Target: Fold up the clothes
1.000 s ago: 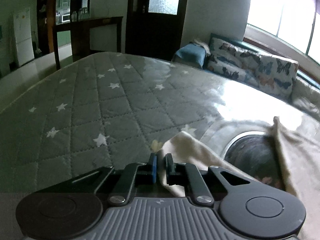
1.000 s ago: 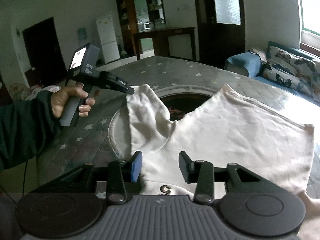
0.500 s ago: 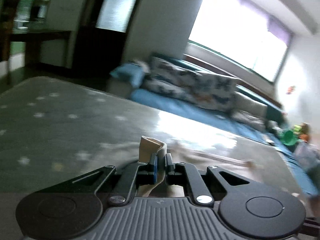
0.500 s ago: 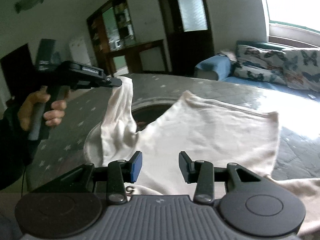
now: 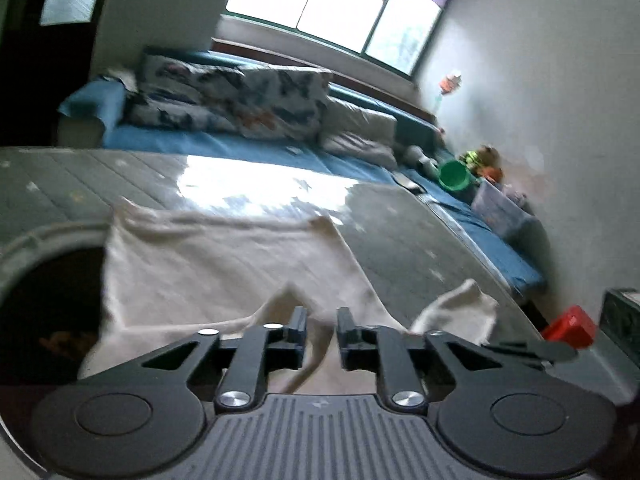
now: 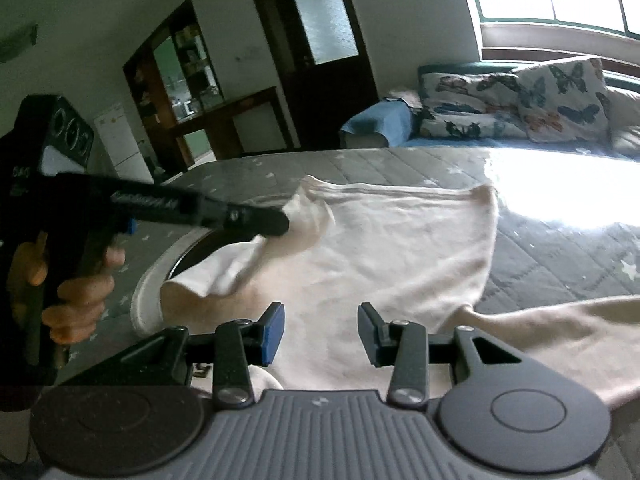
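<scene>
The left tool (image 6: 276, 222) pinches a fold of the cream fabric garment (image 6: 384, 248) at centre frame; the right tool (image 6: 320, 330) hovers above it — parted, holding nothing — over the grey star-quilted tabletop (image 6: 560, 240).

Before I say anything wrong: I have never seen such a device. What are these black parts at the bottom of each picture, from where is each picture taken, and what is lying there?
There is no robot here. A person holds a two-finger gripper in each hand, and a wide-angle camera on each one looks forward along its fingers. The black parts at the bottom of each picture are therefore that gripper's own fingers.

One picture looks out from the left gripper. The other looks out from the right gripper and also shows the person's hand holding the left one.

A cream garment lies spread on a grey quilted cover with white stars. The right gripper is open above the garment and holds nothing. A fold of the garment rises to the left gripper's tip, so it seems pinched, but blur leaves that uncertain.
</scene>
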`<state>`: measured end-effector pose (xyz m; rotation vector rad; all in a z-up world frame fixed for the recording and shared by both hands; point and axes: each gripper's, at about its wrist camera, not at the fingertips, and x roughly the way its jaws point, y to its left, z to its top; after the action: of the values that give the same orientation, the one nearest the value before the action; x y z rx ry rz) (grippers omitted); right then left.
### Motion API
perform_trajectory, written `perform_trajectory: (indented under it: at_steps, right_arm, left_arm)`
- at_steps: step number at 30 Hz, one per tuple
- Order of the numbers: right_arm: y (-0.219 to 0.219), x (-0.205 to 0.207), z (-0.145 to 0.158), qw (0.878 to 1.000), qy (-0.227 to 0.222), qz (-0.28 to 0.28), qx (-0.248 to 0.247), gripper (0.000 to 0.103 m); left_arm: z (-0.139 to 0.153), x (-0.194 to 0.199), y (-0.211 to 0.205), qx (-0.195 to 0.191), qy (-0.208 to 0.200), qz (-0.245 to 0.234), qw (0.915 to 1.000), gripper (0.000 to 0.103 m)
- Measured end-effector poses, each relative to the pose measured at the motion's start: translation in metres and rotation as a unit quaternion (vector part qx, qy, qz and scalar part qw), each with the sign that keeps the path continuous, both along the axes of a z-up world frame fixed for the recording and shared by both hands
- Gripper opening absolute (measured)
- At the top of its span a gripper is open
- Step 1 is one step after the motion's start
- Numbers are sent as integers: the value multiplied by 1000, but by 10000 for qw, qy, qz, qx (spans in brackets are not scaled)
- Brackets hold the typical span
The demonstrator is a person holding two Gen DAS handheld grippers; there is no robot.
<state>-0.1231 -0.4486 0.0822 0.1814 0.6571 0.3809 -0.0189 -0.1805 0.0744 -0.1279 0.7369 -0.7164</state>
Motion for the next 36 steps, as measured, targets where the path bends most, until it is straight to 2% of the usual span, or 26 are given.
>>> perform_trajectory:
  at_steps: [4, 6, 10, 14, 20, 26, 28, 30, 32, 34, 36]
  right_arm:
    - [-8, -1, -6, 9999, 76, -148, 10, 41]
    - [-11, -1, -7, 9998, 84, -199, 26, 42]
    - [-16, 0, -6, 9995, 74, -285, 68, 42]
    - [-15, 6, -7, 9995, 105, -275, 73, 42]
    - [7, 30, -13, 9997, 245, -47, 13, 41]
    - [32, 52, -24, 9986, 506, 89, -121, 40]
    - [39, 55, -28, 9980, 591, 115, -201, 38]
    - [46, 55, -30, 9975, 597, 137, -345, 30]
    - [52, 54, -29, 9972, 539, 141, -500, 11]
    - [54, 54, -26, 9973, 490, 140, -532, 5]
    - [53, 52, -18, 9979, 367, 137, -525, 4]
  left_arm:
    - [-1, -9, 0, 38, -71, -297, 9995, 29]
    - [3, -14, 7, 0, -201, -377, 9991, 37]
    - [13, -20, 35, 44, -556, -255, 9981, 37]
    - [12, -14, 69, 398, -746, 141, 9963, 40]
    - [-16, -23, 107, 1202, -692, 462, 9893, 46]
    - [-37, -33, 111, 1521, -659, 419, 9853, 52]
    - [-40, -36, 110, 1571, -708, 376, 9843, 58]
    - [-43, -38, 108, 1621, -756, 334, 9833, 61]
    - [-46, -41, 106, 1671, -804, 291, 9822, 61]
    - [-48, -43, 103, 1714, -832, 252, 9814, 61]
    - [-49, -46, 101, 1778, -908, 241, 9796, 61]
